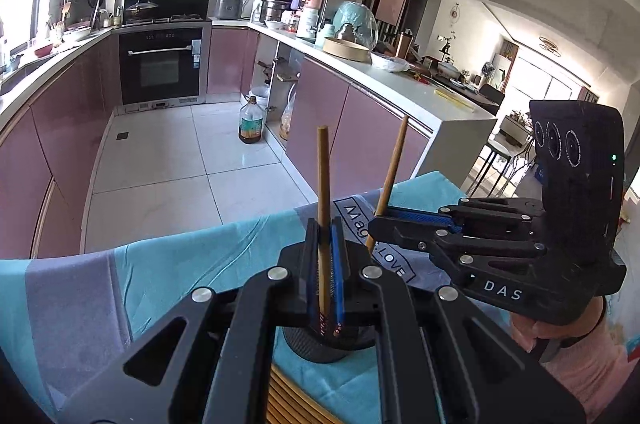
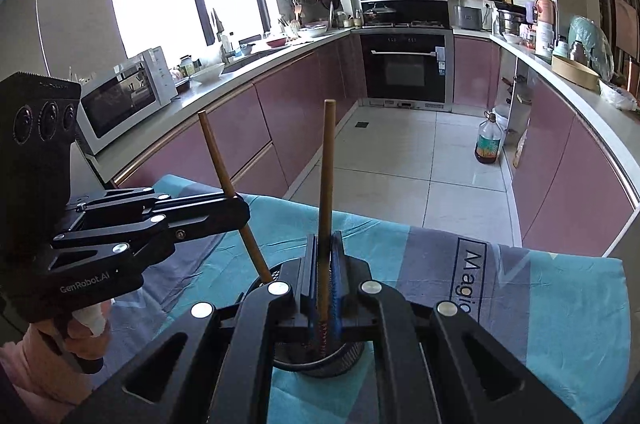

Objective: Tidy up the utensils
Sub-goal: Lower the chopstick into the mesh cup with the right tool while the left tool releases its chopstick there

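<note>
Left gripper: jaws clamped on a wooden chopstick, which stands nearly upright between the blue pads. Its patterned lower end dips into the mouth of a black mesh holder directly under the jaws. A strip of slatted bamboo mat shows at the bottom edge of the left wrist view, just beside the holder's base.

Right gripper: also clenched, on a second chopstick, upright, decorated tip down inside the same mesh holder. From the left wrist view this second chopstick leans slightly, pinched at the tip of the right gripper (whose body reads "DAS"); a hand in a pink sleeve holds the tool from below.

From the right wrist view, the left gripper comes in from the left edge, the first chopstick tilted, its lower end reaching the holder's rim. The hand gripping it has a bandaged finger.

Everything sits on a teal and grey cloth printed "Magic" and covering a table.

Beyond: white tiled floor, an oil bottle standing by an open cabinet, pink cabinet fronts, a built-in oven at the far wall, a white microwave on the counter beneath the window.
</note>
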Available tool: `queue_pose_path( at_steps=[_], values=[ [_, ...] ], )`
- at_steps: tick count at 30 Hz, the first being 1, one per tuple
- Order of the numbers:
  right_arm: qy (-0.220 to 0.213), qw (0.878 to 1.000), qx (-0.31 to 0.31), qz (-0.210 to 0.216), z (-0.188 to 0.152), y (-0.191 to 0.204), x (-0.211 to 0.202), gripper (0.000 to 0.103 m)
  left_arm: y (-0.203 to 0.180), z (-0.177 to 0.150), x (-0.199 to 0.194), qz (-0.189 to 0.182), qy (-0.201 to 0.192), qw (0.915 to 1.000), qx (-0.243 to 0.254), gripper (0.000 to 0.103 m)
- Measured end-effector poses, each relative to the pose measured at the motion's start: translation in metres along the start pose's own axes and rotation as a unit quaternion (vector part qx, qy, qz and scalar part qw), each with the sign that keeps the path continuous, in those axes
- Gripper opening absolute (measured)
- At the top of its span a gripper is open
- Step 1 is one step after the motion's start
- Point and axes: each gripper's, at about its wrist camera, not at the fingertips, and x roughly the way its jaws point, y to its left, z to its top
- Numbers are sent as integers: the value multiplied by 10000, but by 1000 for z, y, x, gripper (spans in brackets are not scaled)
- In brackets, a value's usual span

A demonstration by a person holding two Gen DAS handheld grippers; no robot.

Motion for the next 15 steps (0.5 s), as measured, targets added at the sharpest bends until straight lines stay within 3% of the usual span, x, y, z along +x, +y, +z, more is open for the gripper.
queue_pose_path(
  at_steps=[12, 15],
  values=[
    [-19, 9996, 289, 32, -3, -12, 8, 8, 12, 4, 27, 106, 195, 9997, -126, 10],
    [-97, 9994, 333, 63, -4, -14, 2, 16, 14, -1, 22, 144, 145, 9997, -164, 15]
  ],
)
